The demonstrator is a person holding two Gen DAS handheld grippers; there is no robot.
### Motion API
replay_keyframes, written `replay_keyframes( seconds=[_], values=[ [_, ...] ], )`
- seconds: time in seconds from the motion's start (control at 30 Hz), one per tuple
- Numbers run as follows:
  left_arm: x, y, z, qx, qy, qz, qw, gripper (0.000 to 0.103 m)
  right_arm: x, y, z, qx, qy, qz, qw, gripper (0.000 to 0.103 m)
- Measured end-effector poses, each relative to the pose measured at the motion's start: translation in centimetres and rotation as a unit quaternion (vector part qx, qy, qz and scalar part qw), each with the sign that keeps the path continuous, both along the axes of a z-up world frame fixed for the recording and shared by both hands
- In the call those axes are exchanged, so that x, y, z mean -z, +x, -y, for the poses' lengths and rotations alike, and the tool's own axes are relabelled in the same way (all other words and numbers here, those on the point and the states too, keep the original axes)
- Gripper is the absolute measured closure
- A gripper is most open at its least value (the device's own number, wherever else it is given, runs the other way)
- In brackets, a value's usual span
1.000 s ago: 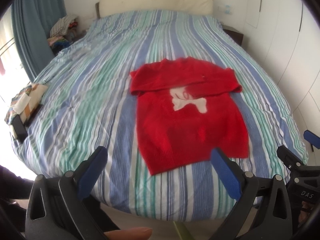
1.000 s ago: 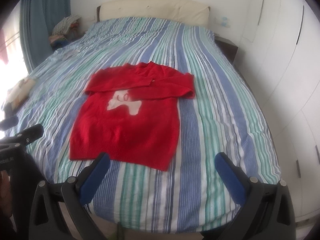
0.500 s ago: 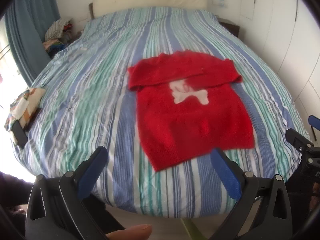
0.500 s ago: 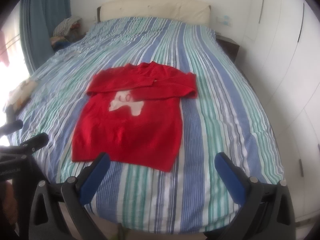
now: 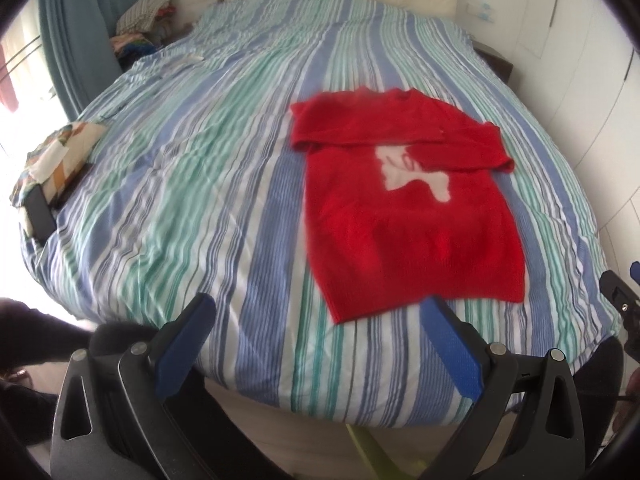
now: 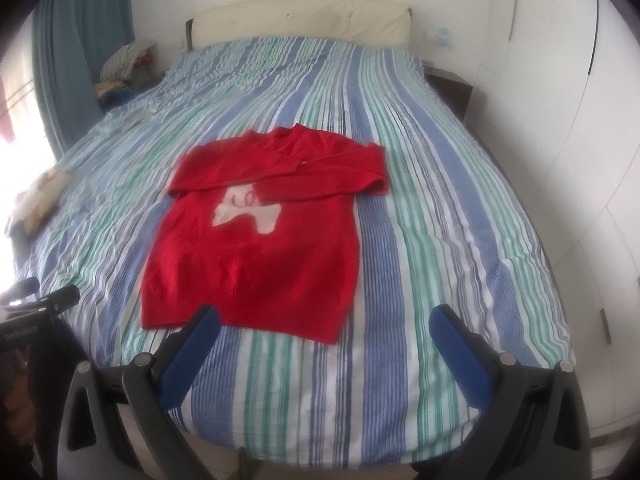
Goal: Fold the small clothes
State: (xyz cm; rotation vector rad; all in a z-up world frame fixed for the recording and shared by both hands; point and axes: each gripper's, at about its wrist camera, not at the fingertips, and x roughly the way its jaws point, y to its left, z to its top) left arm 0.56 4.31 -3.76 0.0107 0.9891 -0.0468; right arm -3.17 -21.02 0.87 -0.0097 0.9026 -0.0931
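Note:
A small red sweater (image 5: 412,208) with a white animal print lies flat on the striped bed (image 5: 200,168), both sleeves folded across its chest. It also shows in the right wrist view (image 6: 256,256). My left gripper (image 5: 316,312) is open and empty, over the bed's near edge, its right finger near the sweater's hem. My right gripper (image 6: 328,324) is open and empty, just short of the hem, its left finger by the lower left part of the hem. The right gripper's body shows at the right edge of the left wrist view (image 5: 624,304).
A folded patterned cloth with a dark phone (image 5: 40,212) beside it sits at the bed's left edge. A pile of clothes (image 5: 144,20) lies by the blue curtain. White wardrobe doors (image 6: 580,120) run along the right. A cream headboard (image 6: 300,16) is at the far end.
Both grippers have stayed open. The left view has swung left, so the sweater sits further right in it. The right gripper has moved slightly closer to the hem.

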Motion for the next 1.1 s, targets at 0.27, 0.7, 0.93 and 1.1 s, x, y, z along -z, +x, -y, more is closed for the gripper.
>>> replay_keyframes(
  seconds=[0.27, 0.7, 0.93, 1.1],
  values=[
    [0.5, 0.5, 2.7, 0.045, -0.008, -0.002, 0.9989, 0.000, 0.4, -0.1, -0.5, -0.006, -0.002, 0.000, 1.000, 0.000],
    [12.8, 5.6, -0.5, 0.036, -0.065, -0.127, 0.9892, 0.002, 6.2, 1.0, 4.1, -0.023, 0.043, 0.027, 0.998, 0.000],
    [15.4, 7.1, 0.5, 0.012, -0.132, -0.151, 0.9797, 0.042, 16.6, 4.8, 8.6, -0.011, 0.214, -0.077, 0.974, 0.009],
    [14.1, 7.0, 0.5, 0.028, -0.120, -0.140, 0.9825, 0.099, 19.3, 6.4, 9.4, 0.005, 0.299, -0.075, 0.951, 0.100]
  ],
)
